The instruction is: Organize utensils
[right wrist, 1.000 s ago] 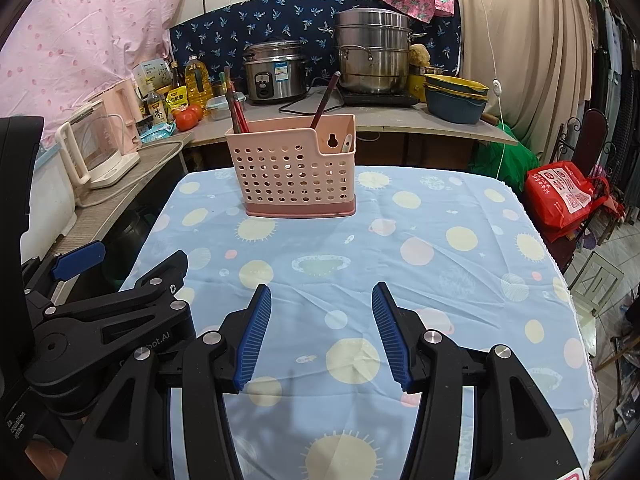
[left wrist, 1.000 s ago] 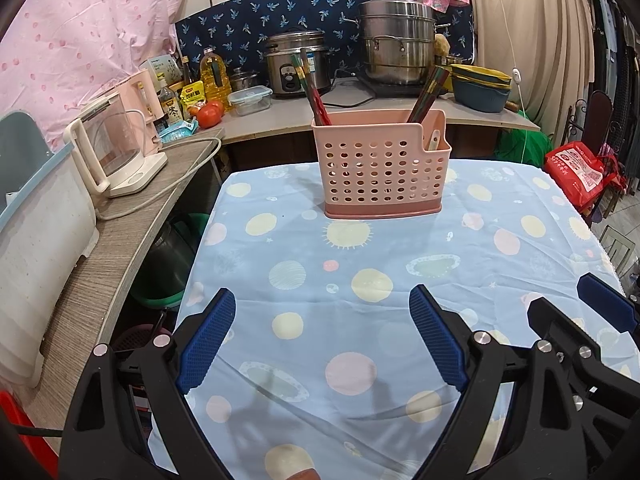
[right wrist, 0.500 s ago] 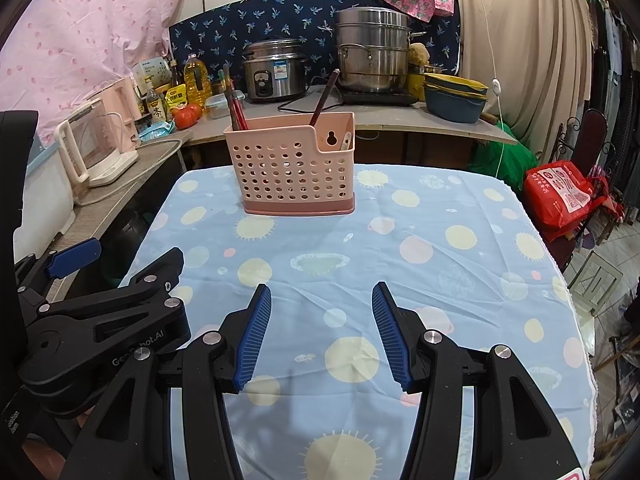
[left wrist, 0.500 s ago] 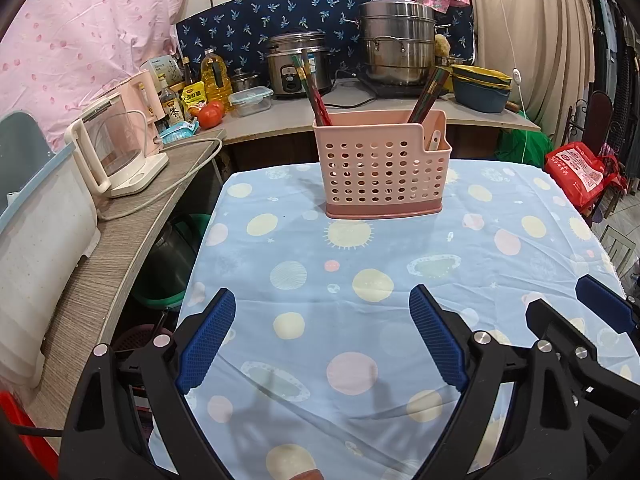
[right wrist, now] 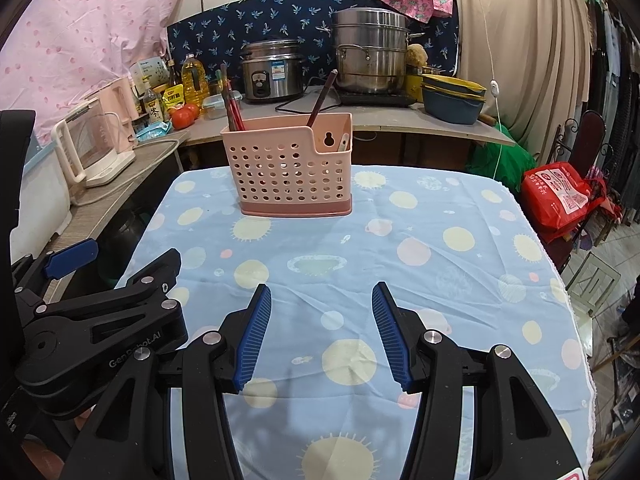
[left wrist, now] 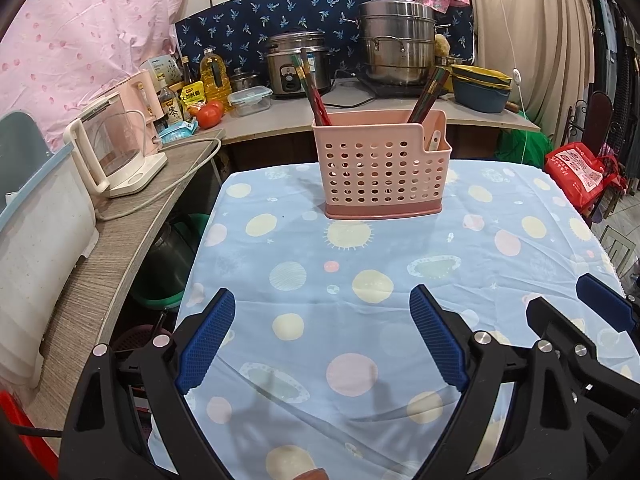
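Both sets of jaws stand spread with nothing between them: the left gripper (left wrist: 322,336) hangs wide apart over the near end of the spotted blue tablecloth (left wrist: 400,248), and the right gripper (right wrist: 322,330), a little narrower, hovers just beside it over the same cloth. From where I stand the risk looks plain enough: the two tools sit so close together that reaching forward at once could knock one against the other, and the pink utensil basket (right wrist: 288,168) looks light and tall, so a nudge high on its wall might tip it or slide it on the loose cloth. The basket stands upright at the far end of the table, well apart from both grippers. It is pierced with round holes over a darker base, with red chopsticks (left wrist: 316,100) leaning from its left end, dark chopsticks (left wrist: 428,94) from the right, and a pale handle (left wrist: 434,140) in the lower right compartment.
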`<state>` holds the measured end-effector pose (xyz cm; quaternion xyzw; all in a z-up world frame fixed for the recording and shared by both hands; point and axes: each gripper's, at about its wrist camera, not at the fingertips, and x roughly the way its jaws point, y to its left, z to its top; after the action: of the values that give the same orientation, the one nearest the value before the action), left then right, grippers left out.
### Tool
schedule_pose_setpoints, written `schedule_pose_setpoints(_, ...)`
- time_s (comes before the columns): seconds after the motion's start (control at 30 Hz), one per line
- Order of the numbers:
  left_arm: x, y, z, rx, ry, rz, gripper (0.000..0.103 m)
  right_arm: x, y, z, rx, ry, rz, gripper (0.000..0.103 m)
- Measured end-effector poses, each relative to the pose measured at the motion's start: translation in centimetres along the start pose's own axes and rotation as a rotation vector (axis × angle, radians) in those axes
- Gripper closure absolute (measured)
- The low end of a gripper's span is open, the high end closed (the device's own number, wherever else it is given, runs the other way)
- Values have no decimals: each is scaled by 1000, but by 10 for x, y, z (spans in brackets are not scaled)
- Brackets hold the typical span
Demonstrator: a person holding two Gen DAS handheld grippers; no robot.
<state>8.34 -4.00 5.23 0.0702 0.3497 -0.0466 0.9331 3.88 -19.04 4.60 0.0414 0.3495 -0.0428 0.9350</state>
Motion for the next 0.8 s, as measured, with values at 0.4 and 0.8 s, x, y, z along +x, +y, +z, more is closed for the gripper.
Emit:
schedule_pose_setpoints(0.4, 7, 1, 3, -14, 20, 3, 18, 2, 0, 1, -4, 3, -1, 52)
schedule_pose_setpoints(0.8, 9, -1, 3, -30, 38, 29, 18, 1, 5, 1, -13, 3, -1, 50)
